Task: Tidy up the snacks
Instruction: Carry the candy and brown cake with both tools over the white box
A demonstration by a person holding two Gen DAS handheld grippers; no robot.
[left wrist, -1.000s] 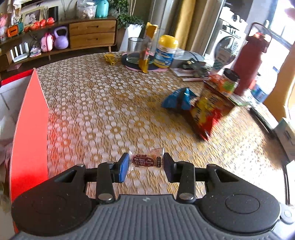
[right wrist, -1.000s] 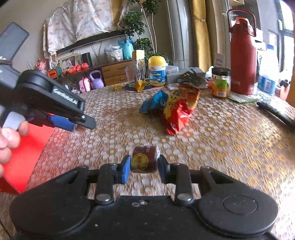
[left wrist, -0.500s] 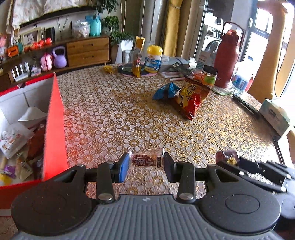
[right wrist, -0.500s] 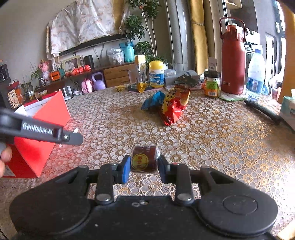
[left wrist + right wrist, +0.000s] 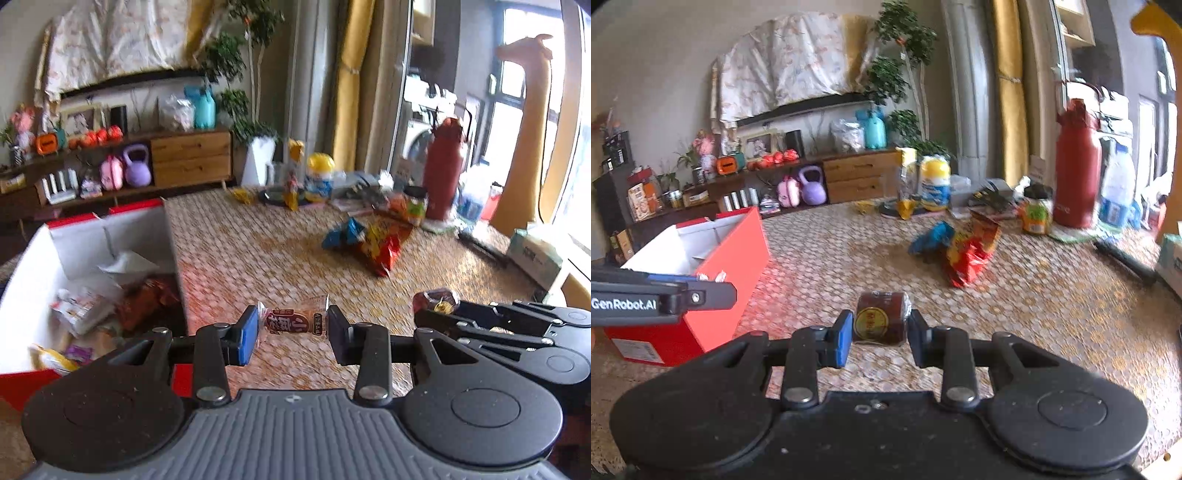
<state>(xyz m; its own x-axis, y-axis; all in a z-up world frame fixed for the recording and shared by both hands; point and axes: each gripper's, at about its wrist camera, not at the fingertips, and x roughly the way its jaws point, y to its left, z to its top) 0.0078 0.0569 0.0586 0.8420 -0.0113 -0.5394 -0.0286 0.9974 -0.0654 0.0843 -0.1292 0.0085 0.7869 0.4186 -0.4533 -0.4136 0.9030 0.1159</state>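
left gripper [image 5: 291, 328] jaws clamp wrapped snack [image 5: 295, 322], nearer red box [image 5: 88, 236]; right gripper [image 5: 877, 336] grips brown snack [image 5: 881, 323], farther off.

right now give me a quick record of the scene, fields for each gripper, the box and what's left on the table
left gripper: shut on a small wrapped snack bar, held by its ends
right gripper: shut on a round dark wrapped snack
box: red box, white inside, open, at the table's left edge, snacks already in it
left on table: blue snack bag touching a red and yellow chip bag
table: patterned cloth
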